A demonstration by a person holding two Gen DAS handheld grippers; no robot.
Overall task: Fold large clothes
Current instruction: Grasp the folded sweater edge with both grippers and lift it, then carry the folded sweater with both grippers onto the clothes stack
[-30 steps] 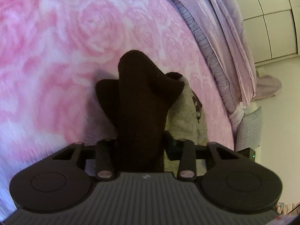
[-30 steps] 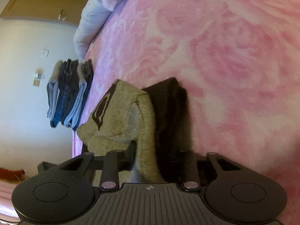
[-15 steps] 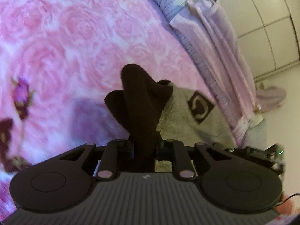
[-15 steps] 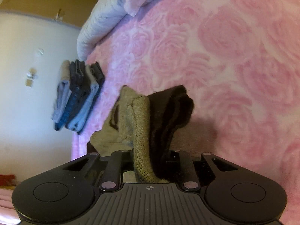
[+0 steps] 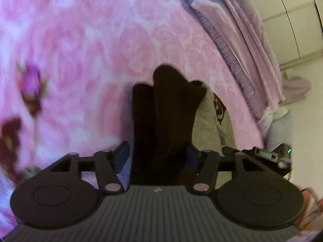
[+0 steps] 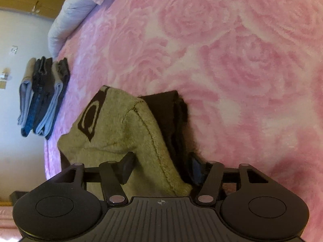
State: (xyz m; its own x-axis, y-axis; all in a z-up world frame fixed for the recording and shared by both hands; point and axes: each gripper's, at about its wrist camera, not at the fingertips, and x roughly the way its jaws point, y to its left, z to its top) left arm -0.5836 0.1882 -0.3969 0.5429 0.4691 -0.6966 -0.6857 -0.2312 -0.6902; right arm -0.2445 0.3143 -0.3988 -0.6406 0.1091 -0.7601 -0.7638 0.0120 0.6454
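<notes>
Pink rose-patterned bedspread [image 6: 232, 64] filling both views. Tan-and-brown garment [image 6: 121, 125] bunched up near its edge, folded stack of clothes [image 6: 42, 98] beyond. Left gripper [image 5: 156, 156] and right gripper [image 6: 160, 166]: jaws opening, cloth between, pads loosening off it.

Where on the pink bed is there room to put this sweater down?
The rose blanket is bare past the sweater and toward the pillow. It is crowded by the folded stack at the bed's edge. Both pairs of jaws are opening, cloth still between them.
</notes>
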